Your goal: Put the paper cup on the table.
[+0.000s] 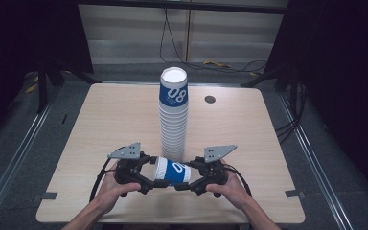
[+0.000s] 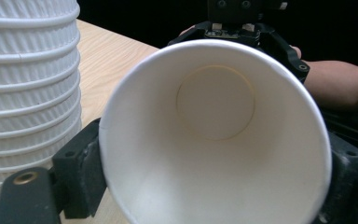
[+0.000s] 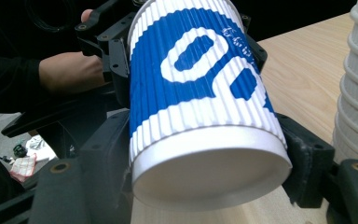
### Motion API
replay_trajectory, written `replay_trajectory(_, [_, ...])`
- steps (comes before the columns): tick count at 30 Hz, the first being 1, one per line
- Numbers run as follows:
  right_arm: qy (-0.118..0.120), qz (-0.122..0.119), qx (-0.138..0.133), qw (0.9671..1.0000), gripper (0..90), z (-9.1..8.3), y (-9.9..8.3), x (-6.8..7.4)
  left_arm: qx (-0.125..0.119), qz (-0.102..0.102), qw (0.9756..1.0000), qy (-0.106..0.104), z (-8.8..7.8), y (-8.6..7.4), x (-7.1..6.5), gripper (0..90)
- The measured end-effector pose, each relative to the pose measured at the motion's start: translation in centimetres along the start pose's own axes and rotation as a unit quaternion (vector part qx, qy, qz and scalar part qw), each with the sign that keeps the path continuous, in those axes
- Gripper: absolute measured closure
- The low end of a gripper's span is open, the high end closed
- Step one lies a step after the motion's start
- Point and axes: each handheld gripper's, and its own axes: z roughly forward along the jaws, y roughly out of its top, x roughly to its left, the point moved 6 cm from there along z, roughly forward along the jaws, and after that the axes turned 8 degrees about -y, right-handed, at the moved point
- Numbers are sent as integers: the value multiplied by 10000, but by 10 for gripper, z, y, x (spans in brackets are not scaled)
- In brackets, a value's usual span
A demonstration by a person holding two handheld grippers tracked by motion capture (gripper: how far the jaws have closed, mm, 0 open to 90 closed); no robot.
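Sideways above the tabletop, a blue-and-white paper cup hung between two claws at six o'clock of the tall cup stack. Left claw clamped its rim end at nine o'clock; right claw, jaws flanking its base at three o'clock, showed no clear grip.

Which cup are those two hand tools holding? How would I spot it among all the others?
On the wooden table, find the tall stack of cups in the middle. In front of its foot, the single cup lies sideways between the left gripper and right gripper. Every other cup stands nested in the stack.
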Motion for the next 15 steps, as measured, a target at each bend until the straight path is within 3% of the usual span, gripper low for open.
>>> replay_trajectory(10, [-69, 47, 153, 9998, 238, 2, -2, 0, 27, 94, 9999, 35, 0, 1, -2, 177])
replay_trajectory(15, [-210, 48, 322, 9993, 174, 3, -6, -2, 36, 145, 9998, 130, -4, 3, -3, 178])
